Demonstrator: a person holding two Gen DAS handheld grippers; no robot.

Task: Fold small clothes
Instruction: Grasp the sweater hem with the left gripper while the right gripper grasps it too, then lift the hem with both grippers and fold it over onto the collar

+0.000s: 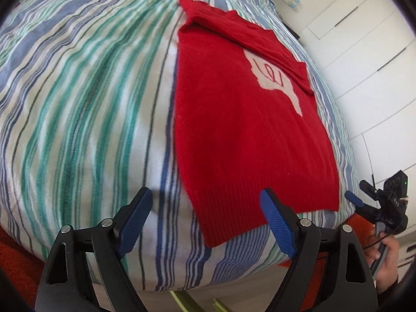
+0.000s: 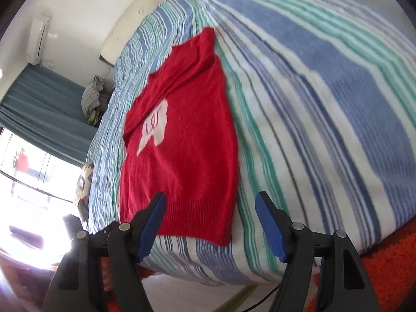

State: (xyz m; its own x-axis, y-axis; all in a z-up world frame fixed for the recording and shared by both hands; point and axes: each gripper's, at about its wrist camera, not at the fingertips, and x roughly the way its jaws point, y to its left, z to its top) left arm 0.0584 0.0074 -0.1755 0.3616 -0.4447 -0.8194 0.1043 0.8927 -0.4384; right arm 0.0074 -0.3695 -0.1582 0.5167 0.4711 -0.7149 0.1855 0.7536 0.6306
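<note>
Two empty, wide-open claws, left [image 1: 208,202] and right [image 2: 210,205], above striped bed [image 1: 78,104] bearing red sweater [image 1: 234,130].

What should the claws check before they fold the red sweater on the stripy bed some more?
1. Left claw open with nothing in it: ok, its blue pads are spread wide.
2. Right claw open with nothing in it: ok.
3. Red sweater lying flat on the striped bedspread: ok for the body.
4. Sleeve already tucked in: ok on one side, a red flap lies across the white design; the other sleeve, cannot tell.
5. Ribbed hem close to both claws: ok, it faces them at the near bed edge.
6. Claws touching the sweater: not ok, neither grips the cloth yet.
</note>
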